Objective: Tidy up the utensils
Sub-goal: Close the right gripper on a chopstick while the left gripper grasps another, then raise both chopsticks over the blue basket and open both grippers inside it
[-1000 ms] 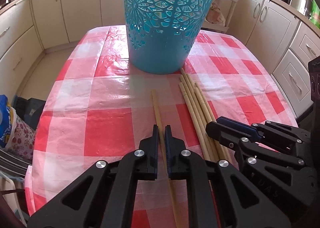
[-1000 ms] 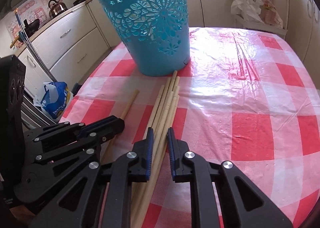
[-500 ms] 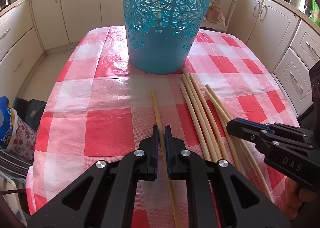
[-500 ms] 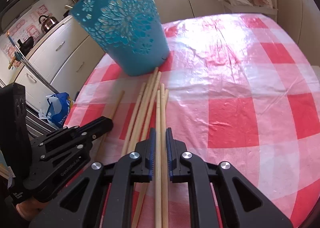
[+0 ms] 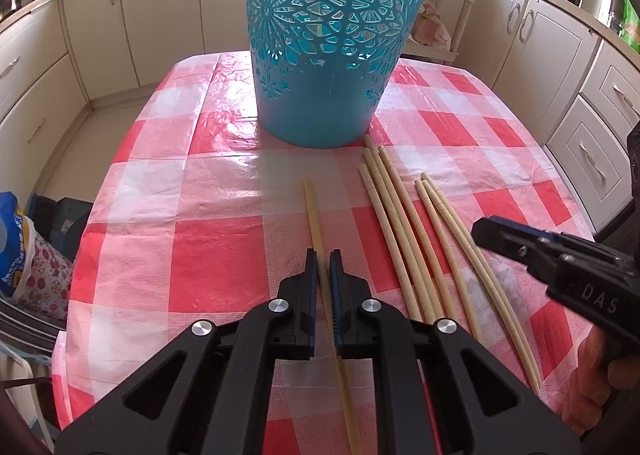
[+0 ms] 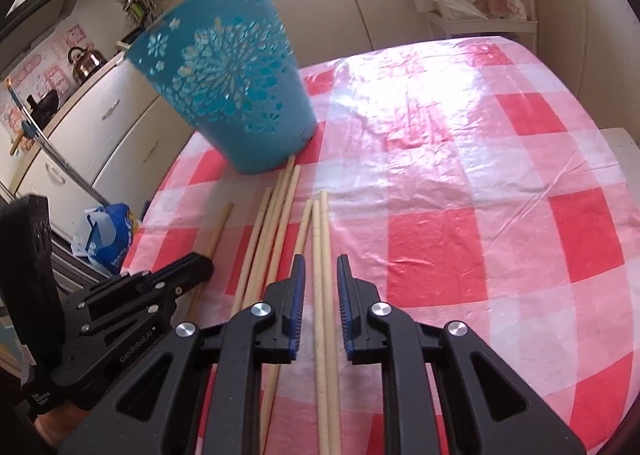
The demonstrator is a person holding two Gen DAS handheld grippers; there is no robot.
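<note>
The left gripper [image 5: 324, 255] pinches a single pale wooden chopstick [image 5: 313, 215]; the right gripper's [image 6: 321, 261] fingers are opening around two smooth pale chopsticks [image 6: 321, 239] lying on the glossy red-checked counter [image 6: 460, 215].

A teal basket [image 5: 332, 55] with cut-out flower patterns stands on a red, pink and white checked tablecloth [image 5: 200, 255], before it pale wooden chopsticks [image 5: 400, 223], black grippers with blue pads [image 6: 298, 295], and cream cabinets [image 5: 120, 15] behind.

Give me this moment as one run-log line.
left gripper: shut on single chopstick | right gripper: jaws opening, chopstick pair between | basket: upright on table
</note>
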